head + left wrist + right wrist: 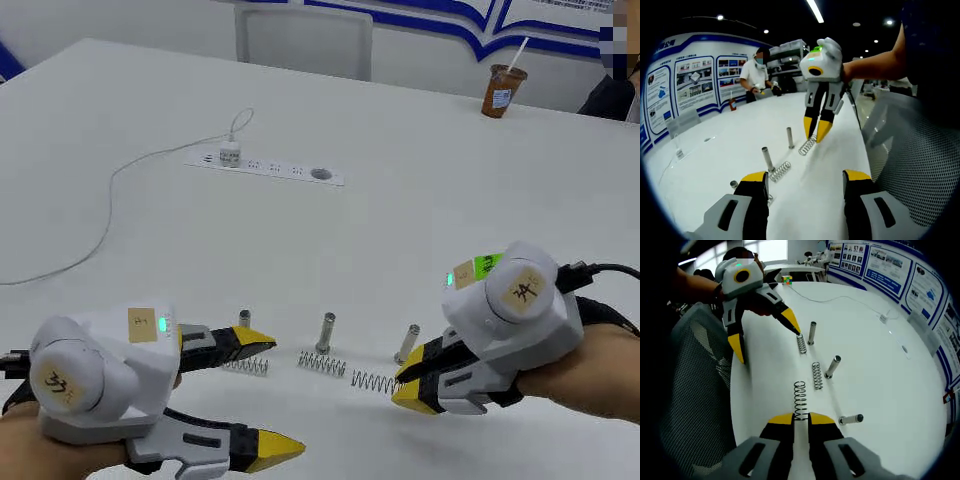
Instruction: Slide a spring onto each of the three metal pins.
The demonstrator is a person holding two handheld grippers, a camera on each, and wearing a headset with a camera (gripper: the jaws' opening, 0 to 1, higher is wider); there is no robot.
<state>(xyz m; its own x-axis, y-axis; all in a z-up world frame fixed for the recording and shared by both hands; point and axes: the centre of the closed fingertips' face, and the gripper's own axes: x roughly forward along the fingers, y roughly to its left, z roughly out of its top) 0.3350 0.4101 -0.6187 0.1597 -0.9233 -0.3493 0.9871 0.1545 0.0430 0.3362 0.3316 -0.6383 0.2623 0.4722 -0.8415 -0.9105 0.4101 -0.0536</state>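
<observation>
A white table (pixel 420 200) is stretching across the head view. A power strip (pixel 270 168) is lying well beyond the work, with a white cable (pixel 110 200) trailing off it to the left. A cup (pixel 503 90) with a straw is standing near the far edge.

The left gripper (pixel 284 393) is hovering at the near left with its jaws gaping wide and nothing between them. Its upper tip is pointing at the end of the left spring (pixel 245 366). Whether it is touching the coil cannot be told.

The right gripper (pixel 400 385) is sitting low at the near right. Its jaws are pinched almost together on the near end of the right spring (pixel 373 381). In the right gripper view that spring is running straight out from between the yellow tips, flat on the table.

Three metal pins are standing in a row between the grippers: the left pin (pixel 245 319), the middle pin (pixel 326 331) and the right pin (pixel 408 343). The springs are lying on their sides just in front of them, on the person's side. The middle spring (pixel 321 363) is resting loose near the foot of the middle pin, apart from both grippers. No pin is wearing a spring.
</observation>
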